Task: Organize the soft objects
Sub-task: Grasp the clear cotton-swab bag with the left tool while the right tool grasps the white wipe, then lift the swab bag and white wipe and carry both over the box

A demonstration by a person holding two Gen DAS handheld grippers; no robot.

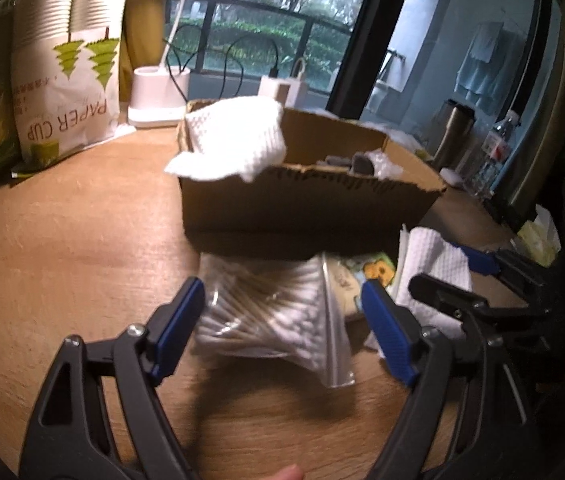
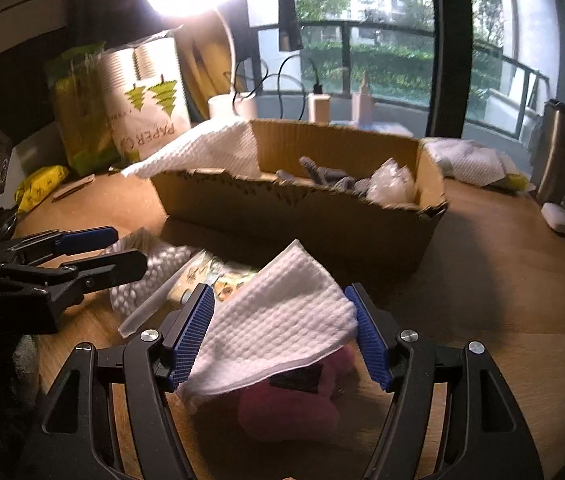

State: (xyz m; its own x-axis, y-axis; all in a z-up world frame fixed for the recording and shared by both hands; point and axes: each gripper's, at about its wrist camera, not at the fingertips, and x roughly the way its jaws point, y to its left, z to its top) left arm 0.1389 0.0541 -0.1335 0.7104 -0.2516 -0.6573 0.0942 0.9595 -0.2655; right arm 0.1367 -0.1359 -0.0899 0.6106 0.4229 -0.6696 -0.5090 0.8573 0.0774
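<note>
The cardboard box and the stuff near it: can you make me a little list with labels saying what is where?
box: cardboard box on the wooden table
in box: white cloth draped over one end, grey things, crinkly plastic
in front of box: bag of cotton swabs, white towel lying over something pink
left gripper: open, around the swab bag
right gripper: open, around the towel

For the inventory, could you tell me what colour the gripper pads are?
Blue, ribbed pads; clearest in the right wrist view.
</note>
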